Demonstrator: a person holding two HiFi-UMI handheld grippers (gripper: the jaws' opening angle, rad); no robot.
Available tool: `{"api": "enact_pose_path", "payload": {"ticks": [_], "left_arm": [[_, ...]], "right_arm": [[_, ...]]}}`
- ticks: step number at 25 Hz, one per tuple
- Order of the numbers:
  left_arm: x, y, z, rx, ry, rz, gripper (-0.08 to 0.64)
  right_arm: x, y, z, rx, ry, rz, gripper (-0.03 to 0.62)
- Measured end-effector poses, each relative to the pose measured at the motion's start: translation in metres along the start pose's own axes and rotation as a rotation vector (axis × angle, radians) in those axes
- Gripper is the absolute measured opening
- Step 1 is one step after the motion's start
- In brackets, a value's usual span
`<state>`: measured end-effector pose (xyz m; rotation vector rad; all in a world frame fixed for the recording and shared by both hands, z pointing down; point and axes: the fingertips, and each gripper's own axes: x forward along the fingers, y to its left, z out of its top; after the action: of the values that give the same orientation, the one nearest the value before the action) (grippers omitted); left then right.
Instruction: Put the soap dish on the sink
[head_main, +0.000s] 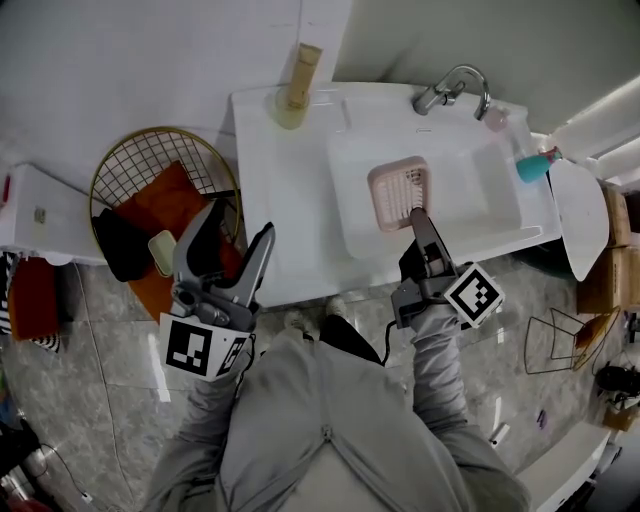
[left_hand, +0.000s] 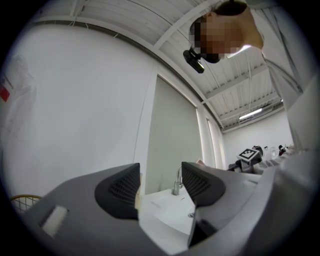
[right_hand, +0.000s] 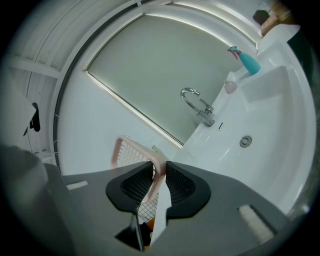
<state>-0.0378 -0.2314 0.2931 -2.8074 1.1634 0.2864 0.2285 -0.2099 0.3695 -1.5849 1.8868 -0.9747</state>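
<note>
Clamping the pink dish (head_main: 398, 190) by its near rim, my right gripper (head_main: 418, 213) holds it over the sink (head_main: 480, 205) basin, short of the tap (head_main: 450, 92). My left gripper (head_main: 240, 218) hangs by the counter edge, its jaws apart and empty.

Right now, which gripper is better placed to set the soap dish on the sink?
Right. The right gripper is shut on the pink soap dish by its rim, holding it over the sink basin. The left gripper is open and empty, off near the wire basket.
</note>
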Motion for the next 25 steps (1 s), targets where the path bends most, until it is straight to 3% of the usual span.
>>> {"api": "enact_pose_path", "payload": {"ticks": [8,19,25], "left_arm": [[0.01,0.021,-0.01,0.0,0.013,0.073,0.284],[0.02,0.049,-0.019,0.01,0.036,0.211,0.284],[0.017,0.065,-0.025,-0.027,0.037,0.28,0.284]], "right_arm": [[0.062,-0.034,-0.015,0.009,0.134,-0.037,0.081],[0.151,-0.083,-0.06,-0.111,0.412,-0.071,0.081],[0.182,-0.095,-0.09,-0.156,0.541,-0.065,0.081]]}}
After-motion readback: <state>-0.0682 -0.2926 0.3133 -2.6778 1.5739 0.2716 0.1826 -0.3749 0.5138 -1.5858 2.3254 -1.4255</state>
